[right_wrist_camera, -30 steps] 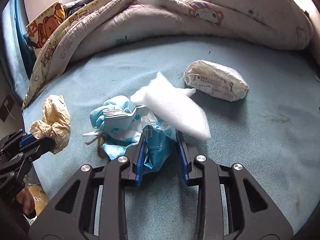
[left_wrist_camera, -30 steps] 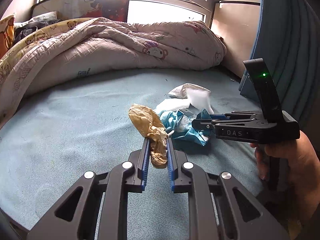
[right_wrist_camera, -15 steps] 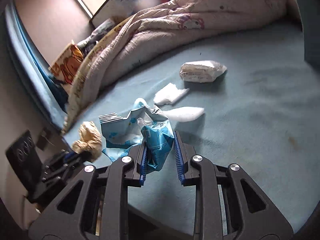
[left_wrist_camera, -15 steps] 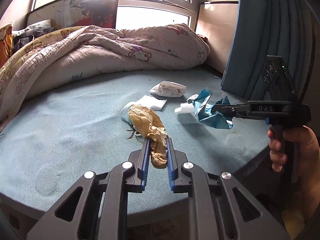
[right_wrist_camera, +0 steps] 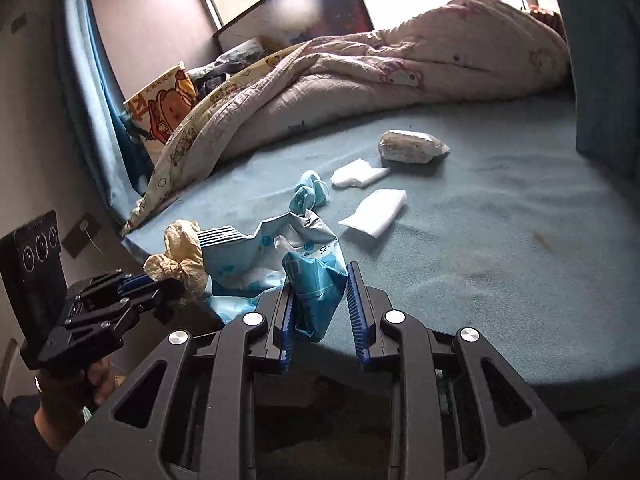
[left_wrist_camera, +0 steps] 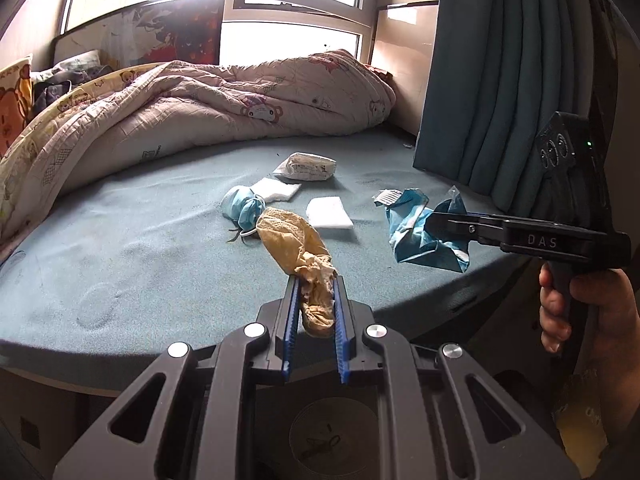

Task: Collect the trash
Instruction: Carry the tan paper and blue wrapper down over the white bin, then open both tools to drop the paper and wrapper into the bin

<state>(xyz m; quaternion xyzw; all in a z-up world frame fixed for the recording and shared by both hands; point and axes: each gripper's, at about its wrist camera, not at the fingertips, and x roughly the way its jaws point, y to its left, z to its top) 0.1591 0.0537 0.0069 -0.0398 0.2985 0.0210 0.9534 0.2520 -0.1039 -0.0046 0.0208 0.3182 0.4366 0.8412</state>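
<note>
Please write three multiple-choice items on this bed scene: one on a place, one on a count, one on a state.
1. Where does the blue face mask lie?
A. on the bed sheet
B. under the quilt
C. in the right claw

2. How many flat white pads lie on the sheet?
A. one
B. two
C. four

3. What state is the left claw in?
A. open and empty
B. shut on the yellow glove
C. shut on a bottle

Answers:
1 A: the mask rests on the sheet beside the pads.
2 B: one pad near the mask, another nearer the bed's edge.
3 B: the glove sits pinched between the blue pads.
</note>
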